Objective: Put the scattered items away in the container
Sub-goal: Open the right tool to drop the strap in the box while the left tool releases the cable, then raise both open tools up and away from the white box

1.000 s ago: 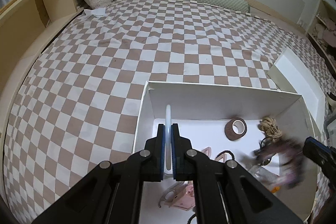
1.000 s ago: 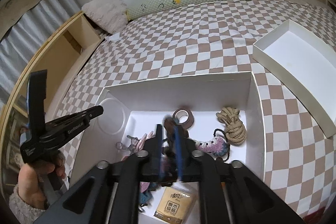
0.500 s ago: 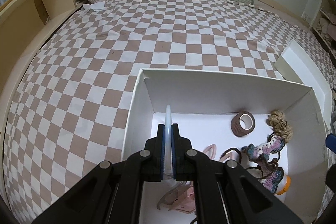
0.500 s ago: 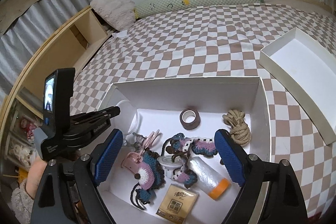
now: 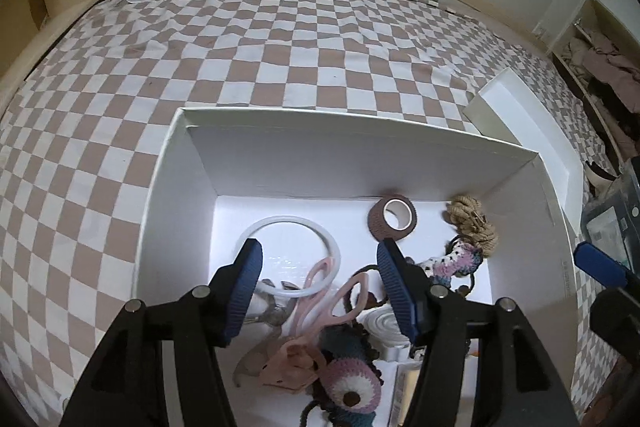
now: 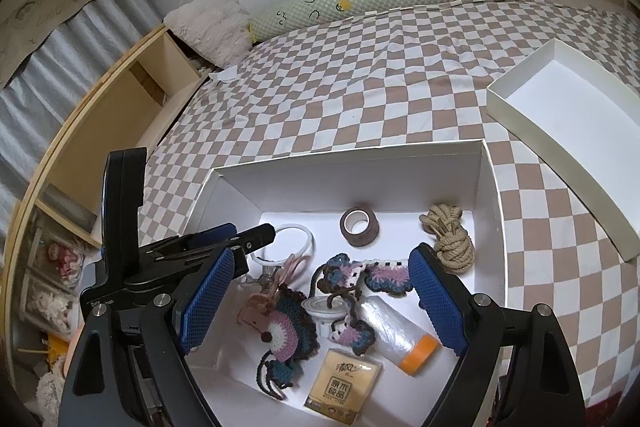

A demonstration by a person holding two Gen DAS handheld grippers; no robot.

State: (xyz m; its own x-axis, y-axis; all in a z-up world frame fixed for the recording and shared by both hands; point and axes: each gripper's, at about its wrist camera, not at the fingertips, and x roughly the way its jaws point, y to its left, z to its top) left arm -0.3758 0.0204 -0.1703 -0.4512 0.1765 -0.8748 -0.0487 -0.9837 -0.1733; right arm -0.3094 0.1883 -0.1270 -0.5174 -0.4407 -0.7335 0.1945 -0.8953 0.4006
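The white box (image 5: 360, 125) sits on the checked bed with several items in it. My left gripper (image 5: 320, 291) hangs over the box's left side. Its jaws are opening, and nothing is between the pads. A white ring (image 5: 292, 253) lies flat on the box floor just beyond them. My right gripper (image 6: 320, 303) stands open over the box (image 6: 360, 157), above a crochet piece (image 6: 352, 279). The left gripper (image 6: 252, 233) shows in the right wrist view beside the white ring (image 6: 298, 239).
The box also holds a brown tape roll (image 6: 360, 227), a rope bundle (image 6: 450, 243), pink scissors (image 5: 332, 301), a tissue pack (image 6: 344, 383) and a clear bottle with an orange cap (image 6: 400, 331). The box lid (image 6: 560, 107) lies to the right. A wooden shelf (image 6: 132, 107) borders the bed's left side.
The left gripper has let go of the white ring, which now lies flat in the box. The right gripper opened and dropped the crochet piece into the box. The left view has tipped downward.
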